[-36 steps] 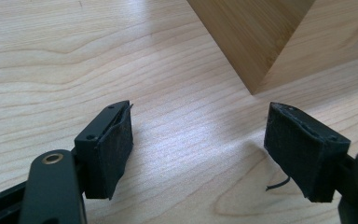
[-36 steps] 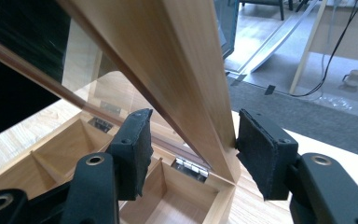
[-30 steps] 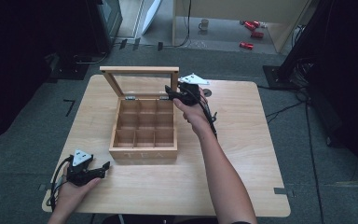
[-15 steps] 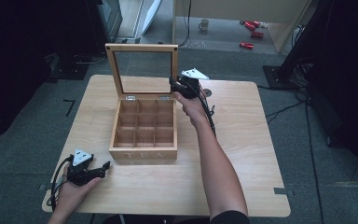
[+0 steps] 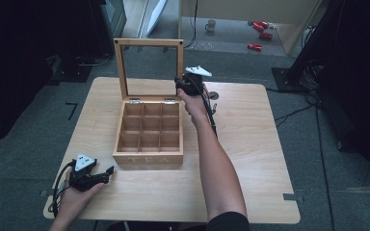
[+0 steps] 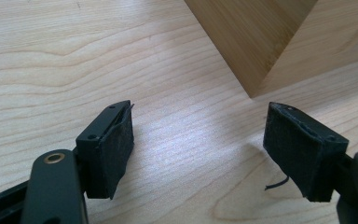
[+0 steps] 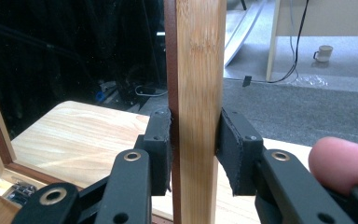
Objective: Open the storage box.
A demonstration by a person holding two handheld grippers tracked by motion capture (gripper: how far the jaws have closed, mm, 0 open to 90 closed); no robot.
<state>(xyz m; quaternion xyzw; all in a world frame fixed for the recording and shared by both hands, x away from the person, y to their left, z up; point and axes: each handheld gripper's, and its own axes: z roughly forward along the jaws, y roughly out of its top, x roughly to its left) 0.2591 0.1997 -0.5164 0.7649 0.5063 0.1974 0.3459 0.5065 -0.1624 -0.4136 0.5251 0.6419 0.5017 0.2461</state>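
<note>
High view. A wooden tea box stands near the middle of the table, its nine compartments exposed and the word TEA on its front wall. The glass-paned lid stands upright on its rear hinges. The right gripper meets the lid's right frame edge, held by the right hand on an outstretched forearm. The left gripper rests on the table near the front-left corner, just beside the box's front-left corner, held by the left hand. A mug and red items lie on the floor beyond the table.

Left gripper view. The left gripper has its jaws spread wide with nothing between them, just above the tabletop. A corner of the tea box rises ahead, apart from both pads.

Right gripper view. The right gripper is clamped on the lid: both pads press flat against opposite faces of the upright frame bar, a contact too small to judge from above. A fingertip shows at lower right; a hinge at lower left.
</note>
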